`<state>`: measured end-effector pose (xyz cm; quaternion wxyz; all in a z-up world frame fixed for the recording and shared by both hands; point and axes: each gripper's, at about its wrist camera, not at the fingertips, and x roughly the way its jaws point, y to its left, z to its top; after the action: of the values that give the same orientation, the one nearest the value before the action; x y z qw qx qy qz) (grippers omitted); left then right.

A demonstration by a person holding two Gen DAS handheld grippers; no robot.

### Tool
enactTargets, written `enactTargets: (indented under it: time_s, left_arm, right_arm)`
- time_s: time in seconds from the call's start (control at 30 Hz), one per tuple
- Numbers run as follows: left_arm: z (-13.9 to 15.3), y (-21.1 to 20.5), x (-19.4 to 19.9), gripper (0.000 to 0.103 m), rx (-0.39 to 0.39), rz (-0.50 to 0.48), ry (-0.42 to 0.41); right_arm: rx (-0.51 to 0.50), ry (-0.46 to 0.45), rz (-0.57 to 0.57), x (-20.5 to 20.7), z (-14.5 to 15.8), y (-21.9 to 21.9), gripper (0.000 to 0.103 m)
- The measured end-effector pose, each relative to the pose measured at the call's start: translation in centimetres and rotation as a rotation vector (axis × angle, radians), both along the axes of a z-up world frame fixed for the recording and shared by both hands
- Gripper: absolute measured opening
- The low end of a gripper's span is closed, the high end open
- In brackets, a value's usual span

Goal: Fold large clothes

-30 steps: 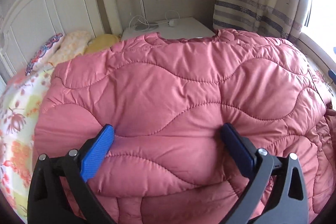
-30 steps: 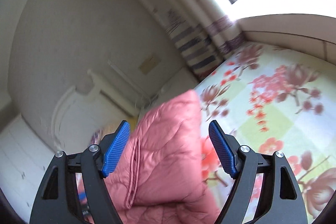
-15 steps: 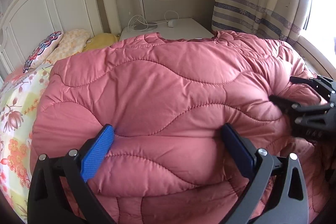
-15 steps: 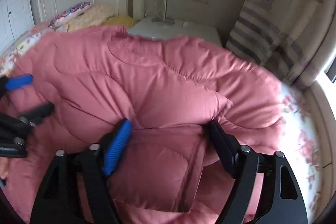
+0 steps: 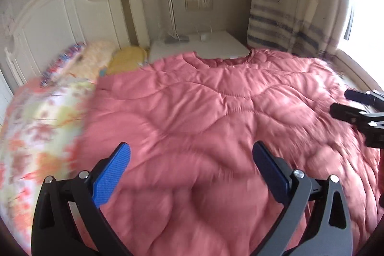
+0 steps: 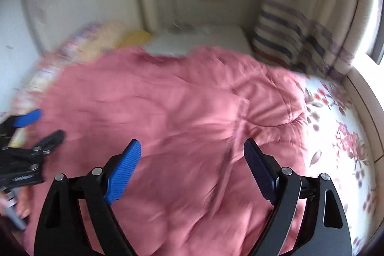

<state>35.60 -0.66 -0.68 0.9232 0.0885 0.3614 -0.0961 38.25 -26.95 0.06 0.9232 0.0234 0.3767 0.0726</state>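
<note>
On the floral bed sheet (image 6: 336,136) lies the pink quilted garment (image 5: 216,124), both grippers' fingers (image 5: 112,174) spread, gripping nothing.

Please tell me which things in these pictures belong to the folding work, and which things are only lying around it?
Belong to the work:
pink quilted garment, spread on the bed
left gripper, open above it
right gripper, open above it

Only lying around:
floral bedsheet
pillows at the headboard
white nightstand
striped curtain
wall socket
</note>
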Motion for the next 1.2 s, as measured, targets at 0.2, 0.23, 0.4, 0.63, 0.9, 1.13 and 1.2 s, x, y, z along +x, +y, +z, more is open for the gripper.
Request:
enactTargets:
  time_s: [0.2,0.23,0.4,0.63,0.9,1.13,1.2]
  left_arm:
    - [-2.9,4.1,-8.0,0.101,0.035,0.084,0.141]
    - [-4.5,4.5,-8.6,0.101,0.070,0.100,0.178]
    - [-4.7,7.7,-10.7,0.101,-0.048,0.159,0.200]
    - [-4.0,10.9,-18.5,0.101,-0.038,0.179,0.143]
    - [-4.6,13.9,-23.1,0.101,-0.104,0.216,0.069]
    - [-4.6,19.3,-23.3,0.101,-0.247,0.306,0.095]
    - [-5.1,19.5,-23.0,0.100,-0.279,0.288,0.118]
  right_arm:
    - [-0.130,0.161,0.204,-6.6,-3.6,4.2,0.091]
    - [-0.172,0.202,0.220,-6.9,-5.1,4.8,0.091]
    - [-0.129,0.203,0.161,-9.5,-4.8,3.8,0.092]
    - [-0.133,0.149,0.203,-20.7,-5.0,1.1,0.094]
    - [0.000,0.002,0.076,-28.7,-4.5,-4.4,0.095]
    - [0.153,0.024,-0.109,-31.5,-5.2,-11.8,0.081]
    - [0.181,0.050,-0.124,-31.2,-6.1,-12.3,0.075]
